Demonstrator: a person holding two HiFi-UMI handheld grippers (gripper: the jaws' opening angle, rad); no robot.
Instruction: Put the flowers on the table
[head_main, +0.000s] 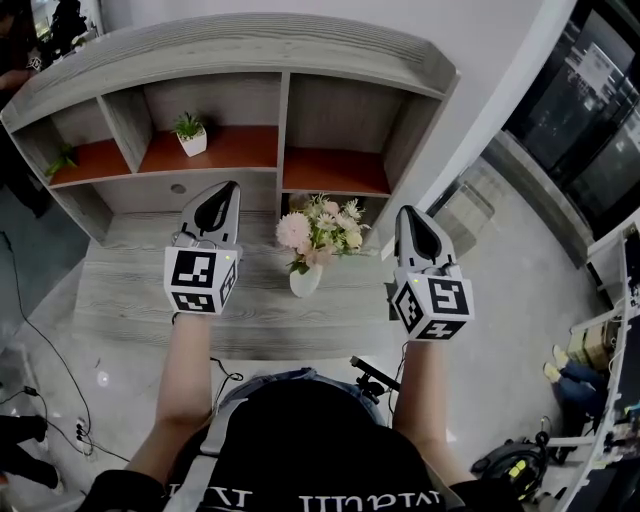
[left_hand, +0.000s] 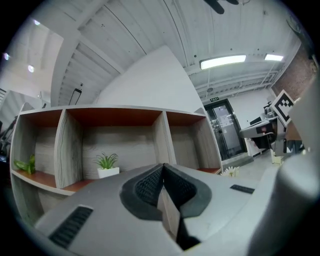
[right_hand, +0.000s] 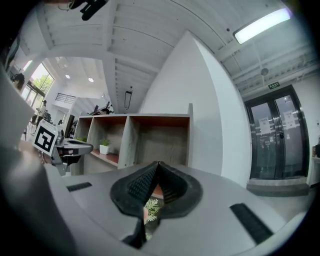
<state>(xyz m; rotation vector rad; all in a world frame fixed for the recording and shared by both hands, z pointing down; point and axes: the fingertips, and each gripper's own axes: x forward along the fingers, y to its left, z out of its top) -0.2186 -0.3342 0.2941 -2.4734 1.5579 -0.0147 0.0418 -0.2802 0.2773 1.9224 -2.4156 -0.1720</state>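
In the head view, we see the bouquet of pink and cream flowers (head_main: 322, 228) standing upright in a small white vase (head_main: 305, 280) on the grey wooden table (head_main: 140, 300), in front of the grey shelf unit with red-brown boards (head_main: 240, 60). The left gripper (head_main: 228, 190) and the right gripper (head_main: 405, 213) are one on each side of the bouquet, near it but apart from it. Neither touches it. We judge that the flowers are already in their place on the table. A small green plant in a white pot (head_main: 190, 134) stands in one shelf compartment.

In the left gripper view, the jaws of the left gripper (left_hand: 163, 170) are together and nothing is between them. They point toward the shelf unit.

In the right gripper view, the jaws of the right gripper (right_hand: 157, 167) are also together and empty. A green leaf (right_hand: 151, 207) shows through the slit under them, but it lies beyond the jaws and is not held.

We think the vase is smooth, perhaps slippery, and could break if it falls. The blossoms are soft and make the whole thing a little top-heavy. If we must take it, we would hold the vase body under the rim, never the stems or petals.
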